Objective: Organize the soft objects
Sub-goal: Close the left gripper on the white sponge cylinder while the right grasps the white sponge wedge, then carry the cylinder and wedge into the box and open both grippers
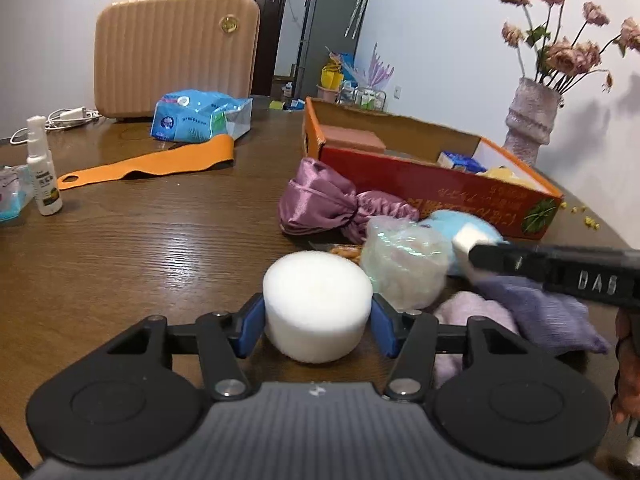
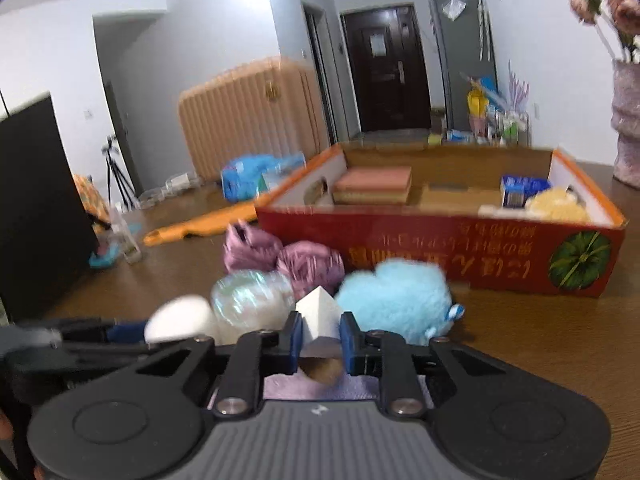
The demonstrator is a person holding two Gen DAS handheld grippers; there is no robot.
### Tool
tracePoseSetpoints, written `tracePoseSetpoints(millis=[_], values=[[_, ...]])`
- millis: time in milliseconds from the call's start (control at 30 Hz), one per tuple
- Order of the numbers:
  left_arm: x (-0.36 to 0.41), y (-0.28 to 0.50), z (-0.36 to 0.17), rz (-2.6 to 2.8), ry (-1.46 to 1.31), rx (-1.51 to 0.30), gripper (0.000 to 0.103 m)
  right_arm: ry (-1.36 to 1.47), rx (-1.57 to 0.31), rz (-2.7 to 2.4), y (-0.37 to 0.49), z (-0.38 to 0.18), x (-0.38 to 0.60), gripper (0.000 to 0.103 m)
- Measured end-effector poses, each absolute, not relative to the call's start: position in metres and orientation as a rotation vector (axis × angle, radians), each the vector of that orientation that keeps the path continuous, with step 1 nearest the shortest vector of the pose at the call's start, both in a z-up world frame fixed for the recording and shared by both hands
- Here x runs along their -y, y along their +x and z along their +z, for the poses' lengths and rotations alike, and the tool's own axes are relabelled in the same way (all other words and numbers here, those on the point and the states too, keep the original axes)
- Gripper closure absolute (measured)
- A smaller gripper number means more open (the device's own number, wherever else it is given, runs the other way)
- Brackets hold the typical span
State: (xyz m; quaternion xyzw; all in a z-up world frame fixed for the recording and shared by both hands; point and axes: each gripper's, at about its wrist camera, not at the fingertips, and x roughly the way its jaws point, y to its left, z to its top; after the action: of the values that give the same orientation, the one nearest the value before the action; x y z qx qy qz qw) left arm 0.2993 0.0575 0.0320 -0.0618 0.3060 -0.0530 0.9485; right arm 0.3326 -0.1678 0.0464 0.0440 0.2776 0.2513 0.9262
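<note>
Left gripper [image 1: 318, 320] clamps a round foam puck [image 1: 318, 308] (right gripper [image 2: 320, 338] pinches a white wedge [image 2: 319, 316]).

1. The foam cylinder [image 1: 318, 304] is plain white
2. The small foam block [image 2: 319, 316] is white too
3. The plush toy [image 2: 396, 300] is pale sky blue
4. The satin cloth [image 1: 320, 200] is shiny mauve
5. The box [image 1: 440, 188] is red outside with an orange rim, yellow lettering and a green round print
6. The counter [image 1: 140, 248] is dark brown wood grain
7. The suitcase [image 1: 176, 48] is ribbed peach
8. The gripper fingers [image 1: 250, 328] carry blue pads on black
</note>
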Motion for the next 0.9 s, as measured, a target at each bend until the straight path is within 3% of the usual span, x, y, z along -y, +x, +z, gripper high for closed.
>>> tracePoseSetpoints(millis=[267, 567, 900], values=[[-0.048, 0.249, 0.07, -0.116, -0.129, -0.541, 0.047, 0.174, -0.415, 0.524, 0.284, 0.094, 0.213, 0.083], [-0.008, 0.208, 0.094, -0.169, -0.081, -0.488, 0.047, 0.213, -0.415, 0.504, 0.234, 0.092, 0.254, 0.083], [0.02, 0.251, 0.115, -0.297, -0.09, -0.482, 0.047, 0.224, -0.39, 0.464, 0.245, 0.092, 0.284, 0.082]])
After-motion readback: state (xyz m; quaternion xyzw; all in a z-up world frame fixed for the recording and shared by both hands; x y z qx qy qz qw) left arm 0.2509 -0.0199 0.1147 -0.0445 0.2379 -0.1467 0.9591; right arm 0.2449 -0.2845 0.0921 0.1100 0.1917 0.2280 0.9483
